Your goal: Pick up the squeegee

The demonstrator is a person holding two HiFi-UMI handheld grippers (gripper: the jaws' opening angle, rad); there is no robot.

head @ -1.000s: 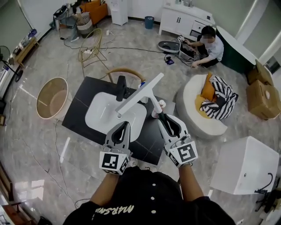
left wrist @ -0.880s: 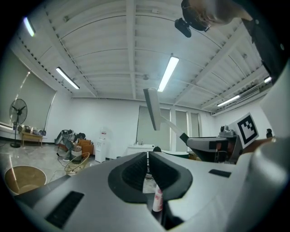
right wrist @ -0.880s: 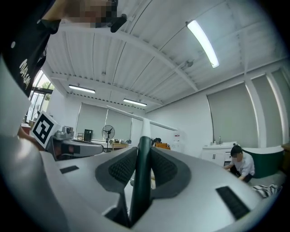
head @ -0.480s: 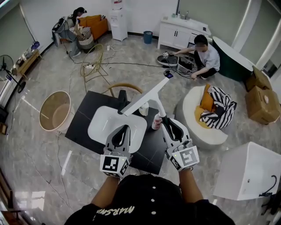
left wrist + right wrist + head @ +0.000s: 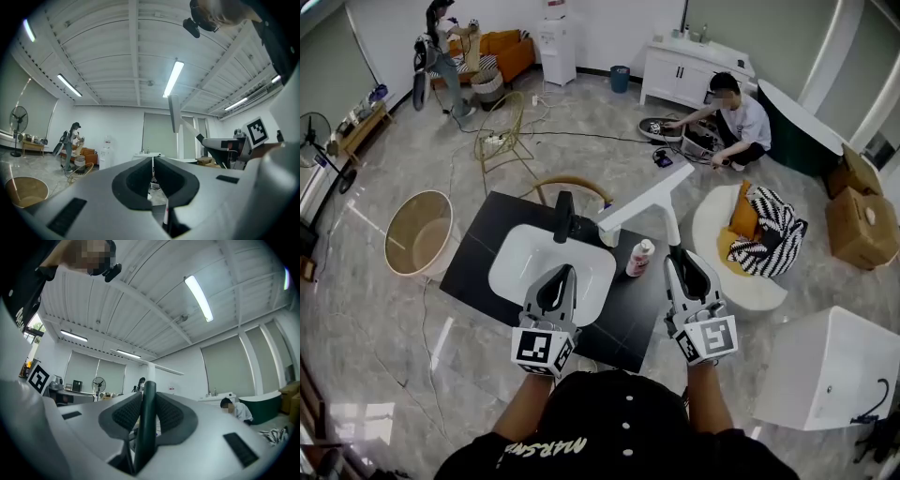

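The squeegee (image 5: pixel 647 197) has a long white blade on a white neck and a dark handle. My right gripper (image 5: pixel 680 255) is shut on that handle and holds it in the air above the right side of the black counter (image 5: pixel 473 248). In the right gripper view the dark handle (image 5: pixel 147 427) stands clamped between the ribbed pads, with the blade (image 5: pixel 157 367) beyond. My left gripper (image 5: pixel 565 272) hovers over the white basin (image 5: pixel 511 272), shut with nothing in it. In the left gripper view its jaws (image 5: pixel 152 161) meet, and the squeegee (image 5: pixel 174 112) rises to the right.
A dark faucet (image 5: pixel 563 216) stands behind the basin, with a small bottle (image 5: pixel 638 258) on the counter at its right. A round white seat (image 5: pixel 741 272) and a white box (image 5: pixel 825 361) lie right. A basket (image 5: pixel 417 234) sits left. A person (image 5: pixel 736 117) crouches at the back.
My right gripper has carried the squeegee up and to the right, off the basin. The left gripper stays over the basin, shut.
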